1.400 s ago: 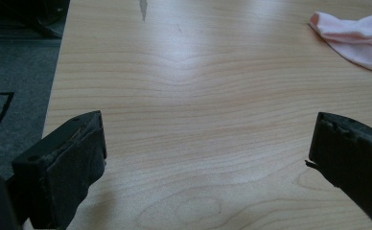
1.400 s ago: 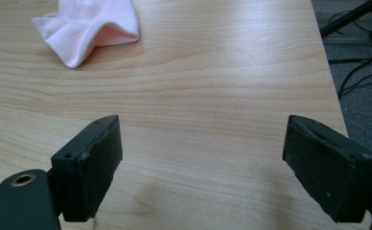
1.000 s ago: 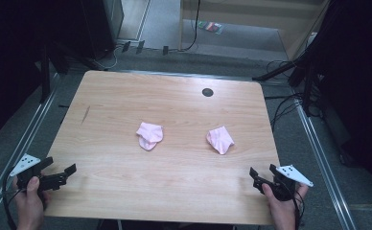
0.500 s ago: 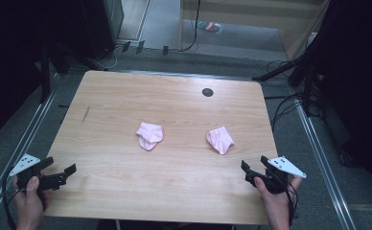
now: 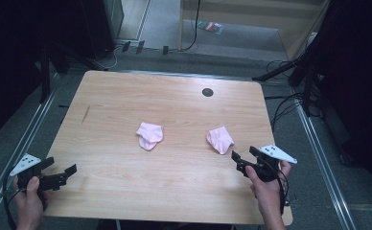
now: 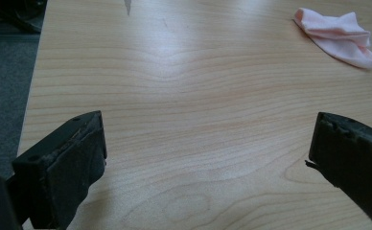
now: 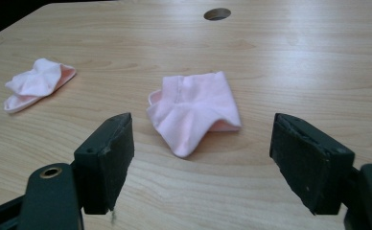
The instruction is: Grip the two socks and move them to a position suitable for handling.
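R gripper (image 5: 241, 159), jaws parted wide w/ nothing between them & just closing in a little, hangs over the near-right part of the table (image 5: 174, 110), aimed at the right pink sock (image 5: 220, 139), which lies just beyond its tips, slightly far & left. In the right gripper view the same sock (image 7: 193, 112) sits centred between the two black jaws, a short way ahead, folded on itself, its long axis running from a narrow near end up to the cuff at the far side, roughly in line w/ the gripper's reach, so the jaws look set to straddle its width. L gripper (image 5: 62, 173), jaws also standing apart & empty, rests at the near-left corner, well apart from the left pink sock (image 5: 150, 135), which lies toward mid-table, far & right of it; in the left gripper view that sock (image 6: 337, 38) appears at the far right, off the line between the jaws. Judged from this, the R hand is clearly the nearer to a sock & its approach needs little more than a short push forward; the L would need a long reach & a turn to the right. The two socks lie side by side, apart, w/ a dark round hole (image 5: 207, 92) in the tabletop farther off
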